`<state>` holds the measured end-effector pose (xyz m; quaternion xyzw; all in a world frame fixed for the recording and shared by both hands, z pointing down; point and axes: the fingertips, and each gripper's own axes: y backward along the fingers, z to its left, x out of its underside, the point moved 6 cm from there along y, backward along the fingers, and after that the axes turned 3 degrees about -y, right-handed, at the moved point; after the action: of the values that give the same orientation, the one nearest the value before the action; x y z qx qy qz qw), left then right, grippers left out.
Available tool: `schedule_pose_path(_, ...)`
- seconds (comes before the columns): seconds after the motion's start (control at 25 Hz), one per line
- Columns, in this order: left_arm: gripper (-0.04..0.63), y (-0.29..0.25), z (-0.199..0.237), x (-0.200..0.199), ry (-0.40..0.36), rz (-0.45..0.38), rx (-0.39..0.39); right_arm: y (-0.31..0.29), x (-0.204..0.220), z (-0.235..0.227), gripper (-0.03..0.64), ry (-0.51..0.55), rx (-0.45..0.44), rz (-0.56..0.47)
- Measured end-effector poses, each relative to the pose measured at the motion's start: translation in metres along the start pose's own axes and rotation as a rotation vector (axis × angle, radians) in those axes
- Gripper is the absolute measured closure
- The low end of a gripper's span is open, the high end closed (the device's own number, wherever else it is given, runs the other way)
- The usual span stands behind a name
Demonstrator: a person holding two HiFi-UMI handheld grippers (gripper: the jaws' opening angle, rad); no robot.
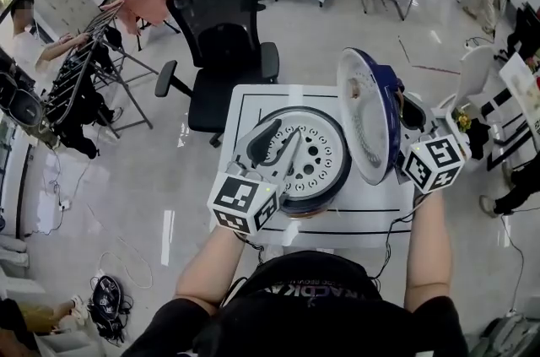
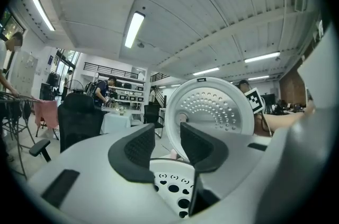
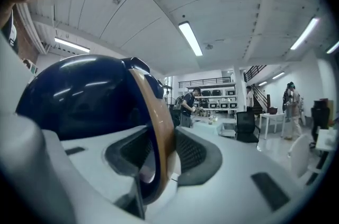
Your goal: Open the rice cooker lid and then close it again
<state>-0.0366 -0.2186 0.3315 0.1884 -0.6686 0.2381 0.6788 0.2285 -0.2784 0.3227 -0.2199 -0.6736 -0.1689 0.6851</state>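
Nearest us, low in the head view, our left gripper [image 1: 287, 136] hovers over the open rice cooker [image 1: 337, 193] at the centre of the desk [image 1: 245, 106]. Its jaws are partly apart and empty, likely standing by to steady the pot. Our right gripper [image 3: 163, 135] straddles the rim of the lid [image 1: 367, 115] without visibly clamping it, presumably to swing it down. That lid stands upright at the cooker's right, with a navy shell, tan rim and perforated white inside.
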Motion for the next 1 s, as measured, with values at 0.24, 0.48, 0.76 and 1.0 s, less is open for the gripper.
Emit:
schedule_pose_path(0.24, 0.451, -0.004, -0.003, 0.004, 0.002, 0.007, -0.007, 0.001, 0.006, -0.009, 0.483, -0.033, 0.002, -0.005)
schedule_pose_path(0.48, 0.449, -0.004, -0.009, 0.005, 0.005, 0.007, -0.037, 0.001, 0.007, -0.007, 0.483, -0.045, -0.003, -0.017)
schedule_pose_path(0.76, 0.449, 0.001, -0.025, 0.007, 0.013, 0.007, -0.115, 0.004, 0.009, -0.006, 0.48, -0.041, -0.05, -0.022)
schedule_pose_path(1.0, 0.449, 0.01, -0.042, 0.018, 0.026, 0.02, -0.19, 0.012, 0.014, -0.011, 0.463, -0.067, -0.128, -0.048)
